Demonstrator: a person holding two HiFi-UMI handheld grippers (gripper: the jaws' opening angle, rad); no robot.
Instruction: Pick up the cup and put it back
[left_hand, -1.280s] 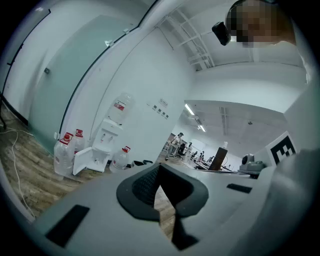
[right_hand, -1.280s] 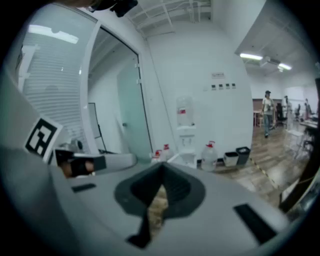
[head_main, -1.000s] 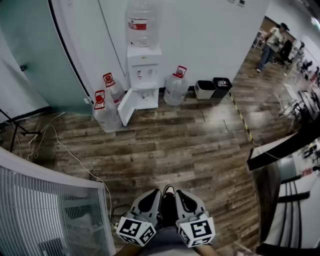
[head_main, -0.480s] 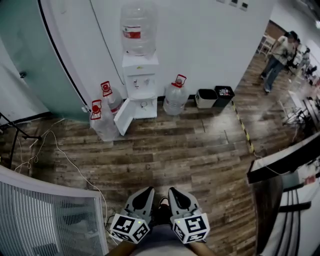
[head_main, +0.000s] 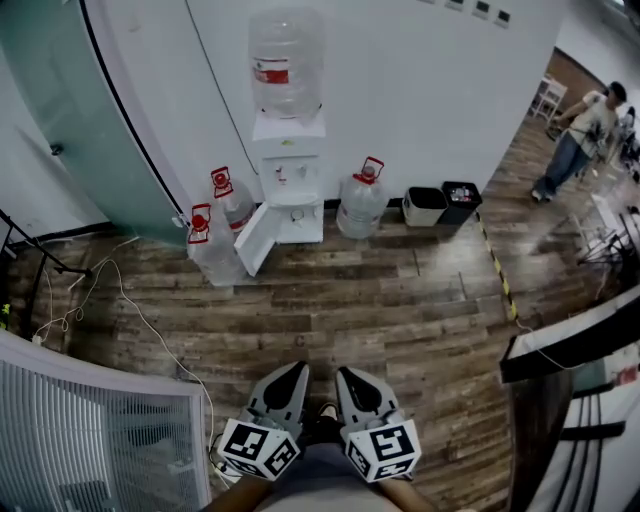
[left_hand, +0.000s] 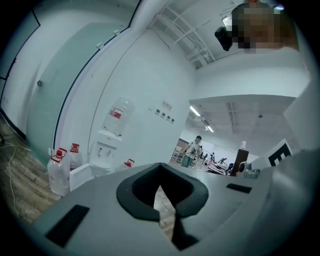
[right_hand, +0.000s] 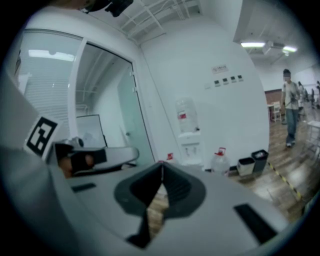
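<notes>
No cup shows in any view. My left gripper (head_main: 291, 373) and right gripper (head_main: 347, 376) are held side by side, low in the head view, above the wooden floor. Both point toward a white water dispenser (head_main: 290, 165) against the far wall, still well away from it. In the left gripper view the left gripper (left_hand: 160, 172) has its dark pads pressed together with nothing between them. The right gripper (right_hand: 161, 169) is likewise shut and empty in its own view. The dispenser's lower cabinet door (head_main: 254, 236) hangs open.
Water jugs (head_main: 203, 240) (head_main: 361, 200) stand on the floor either side of the dispenser, and two bins (head_main: 442, 203) sit to its right. A white slatted panel (head_main: 80, 430) and a cable (head_main: 130, 310) lie left; a dark table edge (head_main: 570, 340) right. A person (head_main: 580, 140) stands far right.
The whole view has shifted forward toward the dispenser, with both grippers carried along side by side and still shut. The person at the far right has walked on.
</notes>
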